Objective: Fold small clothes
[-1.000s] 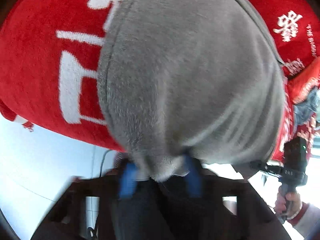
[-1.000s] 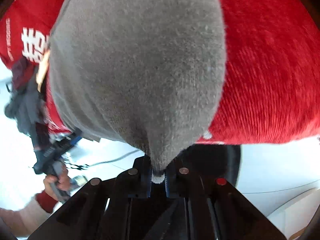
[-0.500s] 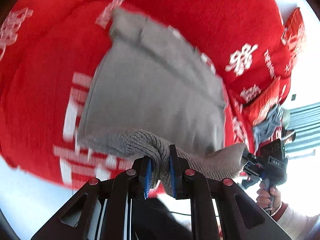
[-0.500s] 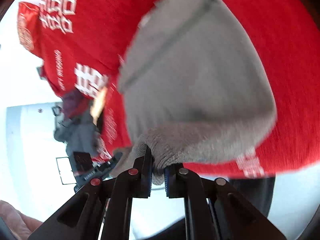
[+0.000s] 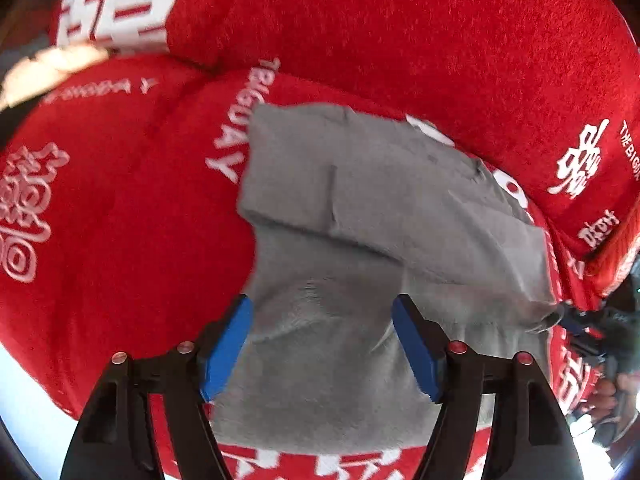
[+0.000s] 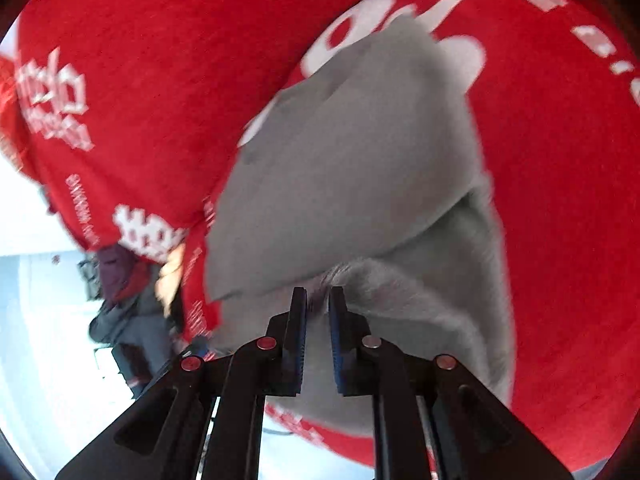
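- Since half a second ago, my left gripper (image 5: 322, 346) has let go of the grey garment (image 5: 360, 216); its blue pads (image 5: 224, 350) now stand wide apart over the cloth, pinching nothing.
- Folded over on itself, the garment lies on the red blanket (image 5: 120, 220) with white lettering, its upper layer doubled back towards me.
- My right gripper (image 6: 318, 320) still has its fingers nearly together on a bunched fold of the grey garment (image 6: 360, 160); the cloth sits between them.
- Blur softens the garment's edges in the right wrist view.
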{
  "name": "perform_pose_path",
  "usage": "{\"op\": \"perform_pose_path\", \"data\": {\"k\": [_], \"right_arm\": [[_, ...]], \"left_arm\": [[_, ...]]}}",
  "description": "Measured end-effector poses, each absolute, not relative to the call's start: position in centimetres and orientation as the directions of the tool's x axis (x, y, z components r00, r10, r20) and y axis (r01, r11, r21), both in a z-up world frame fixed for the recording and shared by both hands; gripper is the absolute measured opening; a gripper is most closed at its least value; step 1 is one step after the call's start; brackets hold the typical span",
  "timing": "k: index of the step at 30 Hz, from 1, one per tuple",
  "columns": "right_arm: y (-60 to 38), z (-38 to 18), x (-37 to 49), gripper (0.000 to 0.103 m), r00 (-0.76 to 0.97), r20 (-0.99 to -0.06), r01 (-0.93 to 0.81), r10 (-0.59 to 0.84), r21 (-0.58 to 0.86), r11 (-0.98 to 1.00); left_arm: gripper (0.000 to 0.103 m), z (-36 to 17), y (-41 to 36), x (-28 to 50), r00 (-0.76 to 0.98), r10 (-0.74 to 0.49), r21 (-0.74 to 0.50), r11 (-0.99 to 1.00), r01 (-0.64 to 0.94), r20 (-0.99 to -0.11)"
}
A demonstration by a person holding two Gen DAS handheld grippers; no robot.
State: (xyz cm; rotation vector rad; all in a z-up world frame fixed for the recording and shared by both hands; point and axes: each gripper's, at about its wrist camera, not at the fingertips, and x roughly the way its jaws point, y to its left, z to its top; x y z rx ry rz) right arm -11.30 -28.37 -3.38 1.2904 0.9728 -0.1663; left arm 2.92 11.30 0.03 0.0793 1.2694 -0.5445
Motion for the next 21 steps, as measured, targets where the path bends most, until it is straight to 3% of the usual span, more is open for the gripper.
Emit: {"op": "perform_pose_path", "data": {"k": [1,2,3,4,14,21], "right_arm": [[-29.0,-3.2,-11.4,0.027,0.608,-0.694,0.612,0.386,0.719,0.33],[-29.4,-2.9,-11.4,0.05,0.606,-0.7,0.612,0.377,0.713,0.341],[-29.7,-2.4,-11.6,0.06,0.589,-0.725,0.62,0.356,0.688,0.377],[-29.7,-1.8,-11.7,0.063,0.57,-0.749,0.622,0.339,0.662,0.417],[-25.2,-0.3,-8.9,0.063,0.365,-0.908,0.426,0.205,0.358,0.831],[-26.8,-1.3,-6.0,0.063,0.385,-0.888,0.416,0.251,0.41,0.811]], "left_arm": [[0.073,0.2,11.5,3.0,0.192,-0.337,-0.229,0.872,0.432,-0.922],[0.073,0.4,11.6,3.1,0.196,-0.326,-0.216,0.874,0.436,-0.925],[0.073,0.5,11.7,3.2,0.2,-0.312,-0.197,0.873,0.446,-0.929],[0.073,0.4,12.0,3.2,0.198,-0.305,-0.188,0.871,0.455,-0.932],[0.073,-1.3,8.1,3.3,0.112,-0.248,-0.133,0.786,0.604,-0.962],[0.073,-2.3,6.0,4.6,0.074,-0.22,-0.128,0.774,0.62,-0.973]]}}
